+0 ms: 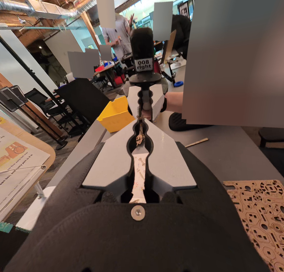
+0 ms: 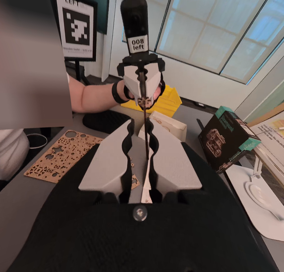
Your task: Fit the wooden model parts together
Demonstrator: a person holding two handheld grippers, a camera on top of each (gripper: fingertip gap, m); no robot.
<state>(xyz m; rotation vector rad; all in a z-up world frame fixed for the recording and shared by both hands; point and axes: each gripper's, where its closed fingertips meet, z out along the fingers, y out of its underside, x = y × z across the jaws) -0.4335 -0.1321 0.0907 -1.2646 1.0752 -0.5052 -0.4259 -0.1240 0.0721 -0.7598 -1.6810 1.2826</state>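
Left claw (image 1: 140, 121): clenched on the wooden gear piece (image 1: 139, 139). From its own camera the fingers almost meet at the tips, and the gear sits in the round cut-out between the pads. In the right wrist view a small toothed wheel shows at that claw's tips, with a thin dark axle (image 2: 146, 135) running out from it towards me.

Right claw (image 2: 140, 121): released. I see a clear gap between the fingers. The axle comes in between them and runs close along one pad, well apart from the other. I can't tell if it touches that pad.

The two claws point at each other nose to nose, both held up off the grey table (image 2: 38, 192). A person's hand wraps each handle.

Around the right claw:
- The punched-out wooden sheet (image 2: 61, 154) lies flat, down and to one side of the fingers.
- A loose little cog (image 2: 133, 164) lies on the table, seen through the finger gap.
- White paper (image 2: 146, 187) lies below the gap.
- An open white box (image 2: 169, 125) is just past the tips.
- The yellow bin (image 2: 166, 100) is behind the left claw.
- The dark kit box (image 2: 227, 141) with teal ends stands tilted on the far side from the sheet.

Around the left claw:
- A single wooden stick (image 1: 196, 142) lies on the table beside the fingers.
- A black wrist pad (image 1: 179, 123) is beyond it.
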